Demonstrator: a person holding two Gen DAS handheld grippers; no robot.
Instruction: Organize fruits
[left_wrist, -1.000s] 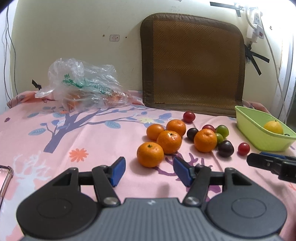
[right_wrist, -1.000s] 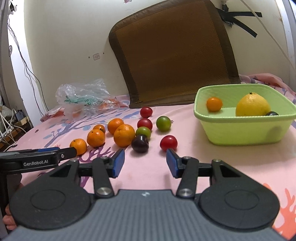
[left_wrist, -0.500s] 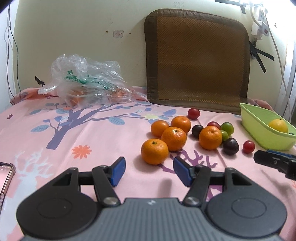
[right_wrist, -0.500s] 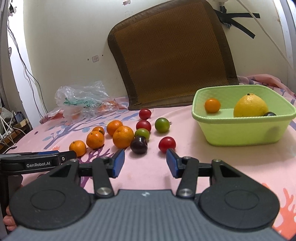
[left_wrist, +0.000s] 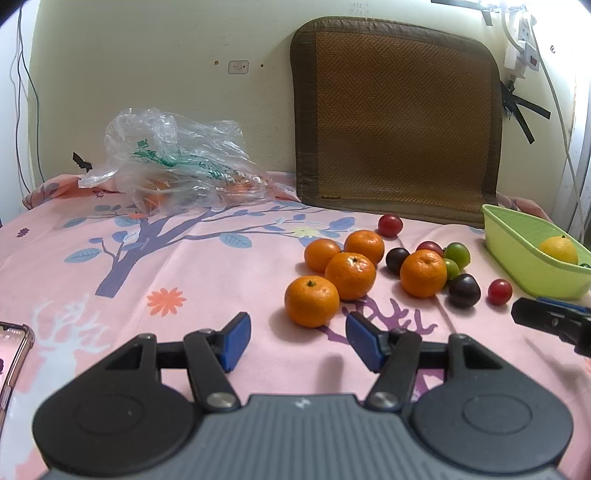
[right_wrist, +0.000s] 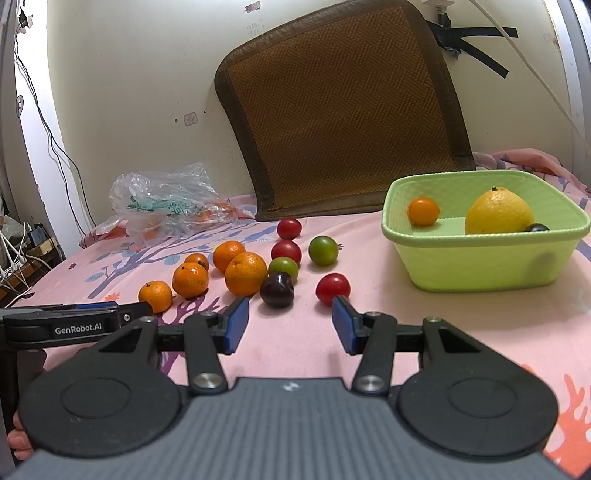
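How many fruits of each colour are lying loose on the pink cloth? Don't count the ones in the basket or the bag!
Oranges: 5
Red fruits: 3
Green fruits: 2
Dark fruits: 2
Total: 12

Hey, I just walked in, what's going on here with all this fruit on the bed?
A person holds a claw in each hand, sorting fruit into a green basket. Both the left claw and right claw are open and hold nothing. The basket has a lemon, a small orange and a dark fruit. Five oranges, including the nearest orange, and several small red, green and dark fruits lie loose on the pink sheet.
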